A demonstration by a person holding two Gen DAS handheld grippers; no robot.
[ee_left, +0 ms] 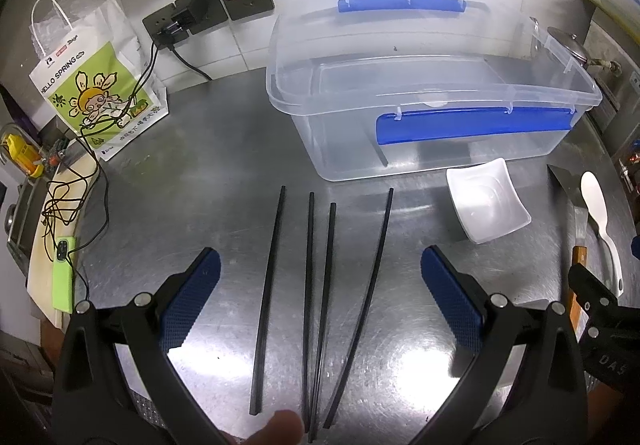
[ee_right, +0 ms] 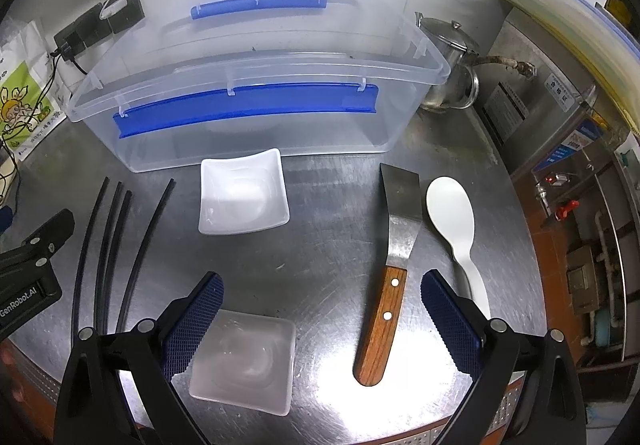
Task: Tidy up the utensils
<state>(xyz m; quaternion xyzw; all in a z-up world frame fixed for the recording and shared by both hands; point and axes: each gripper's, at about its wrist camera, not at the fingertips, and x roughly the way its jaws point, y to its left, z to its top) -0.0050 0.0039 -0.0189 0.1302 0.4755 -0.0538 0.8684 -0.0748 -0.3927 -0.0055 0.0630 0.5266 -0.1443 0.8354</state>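
Observation:
Several black chopsticks (ee_left: 309, 293) lie side by side on the steel counter (ee_left: 224, 149), between the fingers of my open, empty left gripper (ee_left: 320, 265); they also show in the right wrist view (ee_right: 116, 241). A clear plastic bin with blue handles (ee_left: 424, 117) (ee_right: 256, 113) stands open behind them. My right gripper (ee_right: 322, 285) is open and empty above a near white square dish (ee_right: 248, 361) and a wood-handled spatula (ee_right: 390, 277). A white rice spoon (ee_right: 456, 221) lies right of the spatula. A second white dish (ee_right: 242, 199) (ee_left: 486, 201) sits before the bin.
A printed paper bag (ee_left: 100, 85), wall sockets with cables (ee_left: 200, 11) and a green phone (ee_left: 64, 277) are at the left. A steel kettle (ee_right: 450, 61) stands right of the bin. The counter's front edge (ee_right: 472, 421) is close below the right gripper.

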